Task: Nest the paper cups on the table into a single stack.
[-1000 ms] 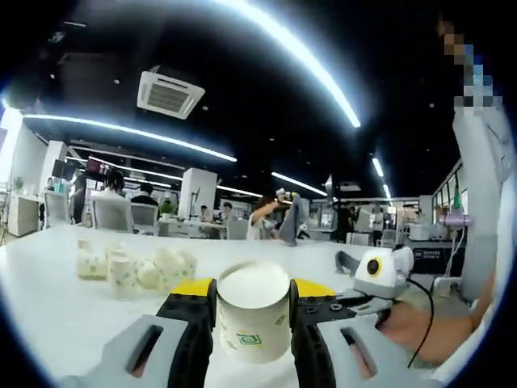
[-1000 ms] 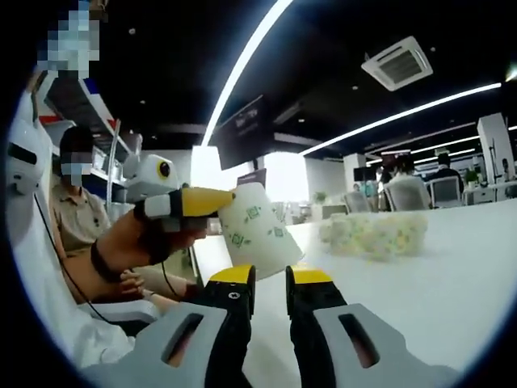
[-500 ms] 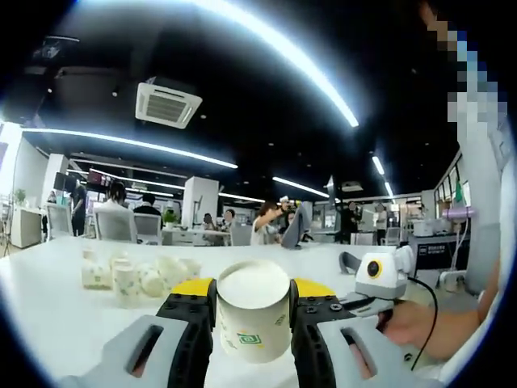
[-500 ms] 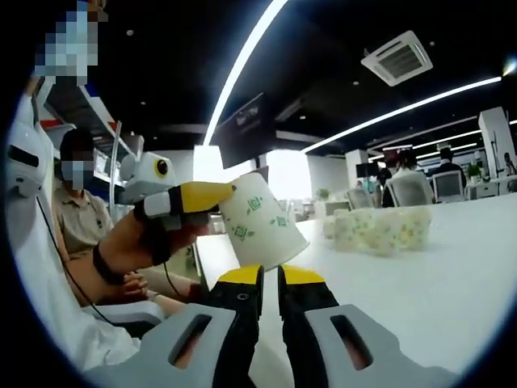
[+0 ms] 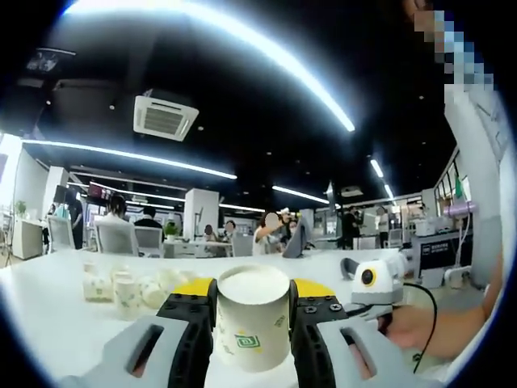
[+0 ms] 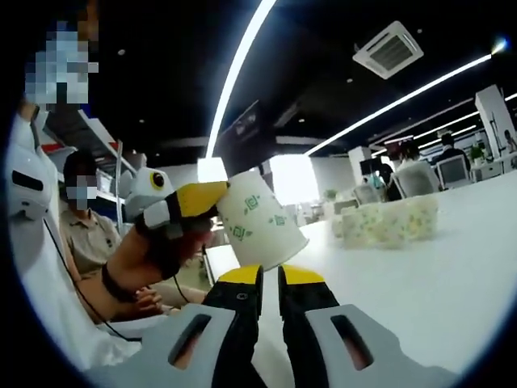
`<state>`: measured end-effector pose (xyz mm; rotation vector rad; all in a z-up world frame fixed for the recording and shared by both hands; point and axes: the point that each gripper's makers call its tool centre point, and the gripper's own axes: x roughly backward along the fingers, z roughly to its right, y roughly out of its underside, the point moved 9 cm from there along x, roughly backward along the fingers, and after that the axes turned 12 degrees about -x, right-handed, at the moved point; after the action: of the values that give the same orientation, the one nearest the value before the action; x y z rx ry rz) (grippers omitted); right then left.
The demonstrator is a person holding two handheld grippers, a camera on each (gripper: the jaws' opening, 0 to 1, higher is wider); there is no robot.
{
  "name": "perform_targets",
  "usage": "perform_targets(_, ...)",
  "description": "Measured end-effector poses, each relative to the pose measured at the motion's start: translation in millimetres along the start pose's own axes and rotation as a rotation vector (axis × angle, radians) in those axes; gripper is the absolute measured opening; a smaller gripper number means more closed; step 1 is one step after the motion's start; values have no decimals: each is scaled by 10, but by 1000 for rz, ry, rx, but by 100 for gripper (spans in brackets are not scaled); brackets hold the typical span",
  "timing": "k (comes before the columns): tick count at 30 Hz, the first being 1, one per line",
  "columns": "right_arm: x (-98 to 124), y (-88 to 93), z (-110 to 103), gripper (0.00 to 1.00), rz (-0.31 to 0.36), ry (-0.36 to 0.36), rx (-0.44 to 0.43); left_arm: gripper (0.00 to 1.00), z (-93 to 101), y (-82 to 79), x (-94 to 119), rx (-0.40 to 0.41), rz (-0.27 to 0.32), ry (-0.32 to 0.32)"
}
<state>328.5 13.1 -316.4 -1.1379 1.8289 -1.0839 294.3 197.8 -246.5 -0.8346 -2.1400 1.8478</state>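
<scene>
Table (image 5: 48, 307): we see its white top running from 9 o'clock toward 3.
Cup cluster (image 5: 133, 283): loose paper cups at 9 o'clock; contents untellable.
Held cup (image 5: 252, 319): bottom-up, at 6 o'clock.
Left gripper (image 5: 253, 303): we see it clamped on that cup.
Right gripper (image 6: 269, 279): jaws almost together, holding nothing, beneath the cup.

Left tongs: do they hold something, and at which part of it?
Yes. The left tongs hold a paper cup upside down, the jaws pressing its side wall from both sides near the closed base. The right tongs hold nothing.
</scene>
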Motion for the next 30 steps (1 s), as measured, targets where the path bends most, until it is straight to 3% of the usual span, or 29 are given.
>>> perform_targets(13, -1, 7, -11, 10, 23, -36, -72, 38, 43, -35, -13, -14, 16, 13)
perform_targets(26, 96, -72, 73, 4, 29, 96, 44, 38, 93, 31, -26, -62, -37, 43)
perform_targets(30, 128, -103, 94, 3, 44, 128, 67, 38, 104, 53, -22, -35, -50, 64)
